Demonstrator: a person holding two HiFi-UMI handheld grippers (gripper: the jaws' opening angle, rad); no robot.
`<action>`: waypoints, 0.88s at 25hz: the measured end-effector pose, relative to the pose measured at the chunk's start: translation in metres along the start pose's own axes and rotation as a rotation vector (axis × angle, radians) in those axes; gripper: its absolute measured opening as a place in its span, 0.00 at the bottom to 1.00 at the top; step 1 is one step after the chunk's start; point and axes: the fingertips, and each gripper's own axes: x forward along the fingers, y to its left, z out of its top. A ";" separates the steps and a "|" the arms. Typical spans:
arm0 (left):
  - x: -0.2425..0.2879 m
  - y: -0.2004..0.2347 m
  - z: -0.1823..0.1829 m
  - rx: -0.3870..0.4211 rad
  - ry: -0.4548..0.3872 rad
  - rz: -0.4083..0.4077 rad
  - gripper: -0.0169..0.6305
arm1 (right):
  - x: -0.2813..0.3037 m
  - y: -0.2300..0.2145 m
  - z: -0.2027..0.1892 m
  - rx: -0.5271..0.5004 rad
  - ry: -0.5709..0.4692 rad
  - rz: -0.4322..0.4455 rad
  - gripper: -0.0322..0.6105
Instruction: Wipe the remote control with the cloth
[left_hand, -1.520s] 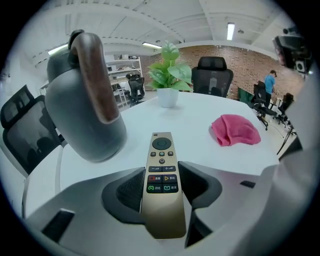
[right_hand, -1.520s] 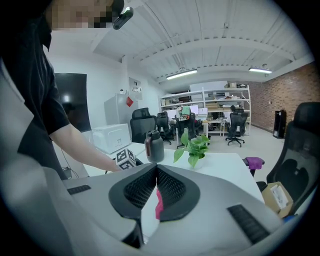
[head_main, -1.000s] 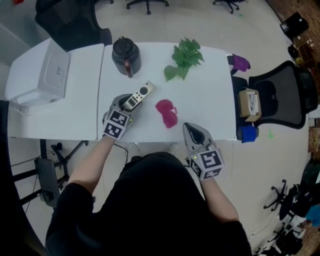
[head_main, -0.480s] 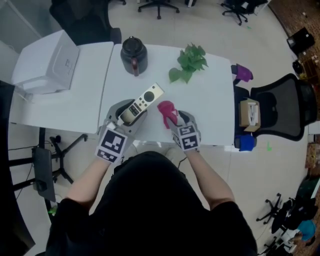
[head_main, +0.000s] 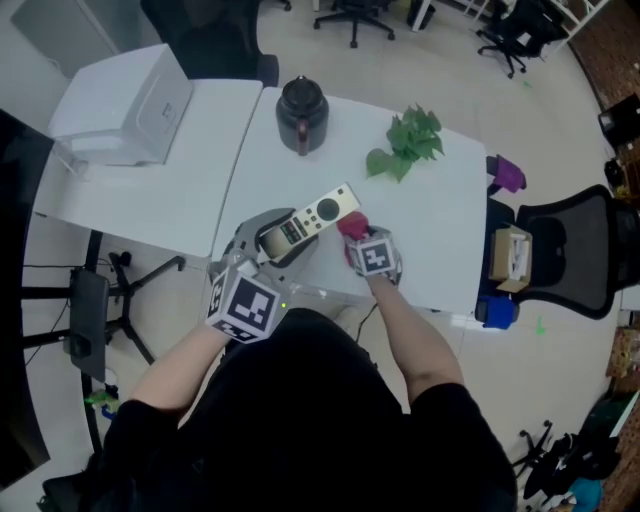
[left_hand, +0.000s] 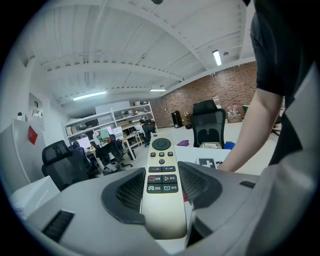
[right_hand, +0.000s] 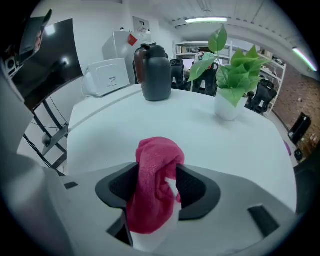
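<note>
One remote control (head_main: 312, 220), one cloth (right_hand: 152, 182)

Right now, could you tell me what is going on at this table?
A person works with two handheld grippers over a white table. The left gripper is clamped on the remote control and holds it raised. The right gripper is down at the pink cloth; its jaws have just been opening and stand apart around the cloth. Wiping has not started.

The left gripper (head_main: 283, 236) has raised the remote control (head_main: 312, 219) higher; the right gripper (head_main: 357, 238) has dropped to the table (head_main: 440, 215), its jaws just opened around the pink cloth (head_main: 352, 224).
</note>
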 end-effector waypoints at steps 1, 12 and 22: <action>-0.001 0.000 0.000 0.001 0.000 0.010 0.35 | 0.002 0.000 -0.001 0.001 0.010 0.004 0.42; 0.006 0.004 -0.005 0.071 0.017 0.042 0.35 | -0.037 -0.003 0.016 0.050 -0.134 0.033 0.20; 0.033 0.015 -0.014 0.216 0.059 0.060 0.35 | -0.251 0.015 0.105 -0.061 -0.644 0.001 0.20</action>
